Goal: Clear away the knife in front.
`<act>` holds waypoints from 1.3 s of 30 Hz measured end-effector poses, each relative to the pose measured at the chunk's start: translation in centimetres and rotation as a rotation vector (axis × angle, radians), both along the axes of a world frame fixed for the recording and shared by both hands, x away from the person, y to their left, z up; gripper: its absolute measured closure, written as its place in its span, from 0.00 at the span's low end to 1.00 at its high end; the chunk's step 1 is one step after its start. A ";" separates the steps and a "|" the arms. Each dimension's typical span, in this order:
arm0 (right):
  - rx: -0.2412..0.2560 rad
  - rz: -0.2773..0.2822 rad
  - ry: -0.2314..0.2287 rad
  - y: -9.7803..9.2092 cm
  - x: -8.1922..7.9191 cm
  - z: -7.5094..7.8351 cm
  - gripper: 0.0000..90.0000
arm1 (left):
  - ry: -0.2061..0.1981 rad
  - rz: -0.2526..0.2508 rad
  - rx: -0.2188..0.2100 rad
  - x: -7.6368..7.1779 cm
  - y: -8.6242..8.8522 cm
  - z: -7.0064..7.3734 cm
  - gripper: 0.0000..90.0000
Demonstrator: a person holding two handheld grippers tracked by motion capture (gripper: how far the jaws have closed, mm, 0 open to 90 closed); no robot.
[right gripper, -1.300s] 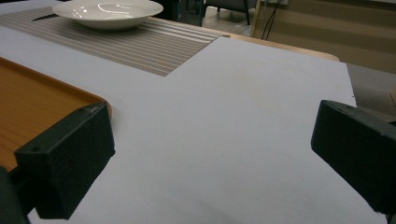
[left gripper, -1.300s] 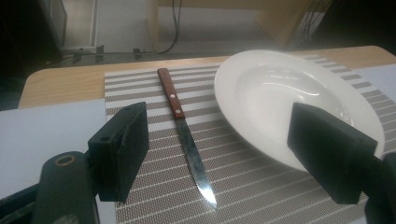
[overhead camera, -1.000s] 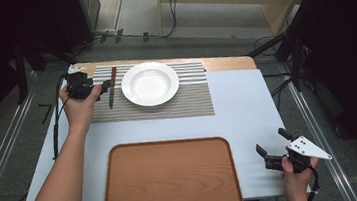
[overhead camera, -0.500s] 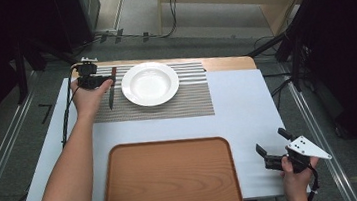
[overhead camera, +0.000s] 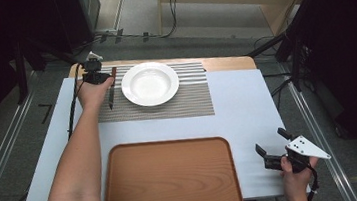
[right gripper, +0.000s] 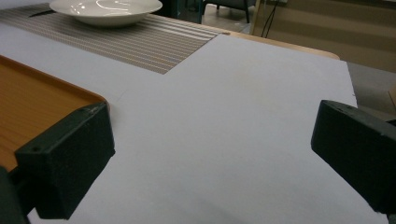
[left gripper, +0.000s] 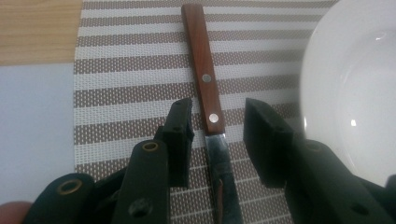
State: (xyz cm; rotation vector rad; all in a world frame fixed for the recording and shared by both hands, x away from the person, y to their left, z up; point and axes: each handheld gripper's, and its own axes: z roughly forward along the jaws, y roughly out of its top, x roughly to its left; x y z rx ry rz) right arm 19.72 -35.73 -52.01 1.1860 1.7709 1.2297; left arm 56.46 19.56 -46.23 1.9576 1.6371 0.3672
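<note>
A knife with a brown wooden handle (left gripper: 201, 65) and a steel blade (left gripper: 223, 182) lies on the striped placemat (overhead camera: 186, 99), just left of the white plate (overhead camera: 150, 83). In the high view the knife (overhead camera: 111, 91) sits beside the hand that holds my left gripper (overhead camera: 96, 76). That left gripper (left gripper: 217, 126) is open, one jaw on each side of the knife where handle meets blade, neither touching it. At the table's near right corner my right gripper (overhead camera: 276, 150) is open. Nothing lies between the wide-apart jaws of the right gripper (right gripper: 210, 154).
A brown wooden tray (overhead camera: 170, 182) lies at the near middle of the white table top (overhead camera: 247, 108). The tray's corner (right gripper: 28, 107) is left of my right gripper. The plate (left gripper: 355, 93) edge is close to the left gripper's right jaw. The table's wooden far edge (overhead camera: 228, 64) borders the placemat.
My left gripper has moved away from the person and slightly right, to sit over the knife. The right gripper has stayed put.
</note>
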 end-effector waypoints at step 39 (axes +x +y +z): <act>-0.002 -0.004 0.002 0.1 0.1 0.0 0.00 | 0.013 -0.053 0.060 0.7 -0.6 -1.0 0.85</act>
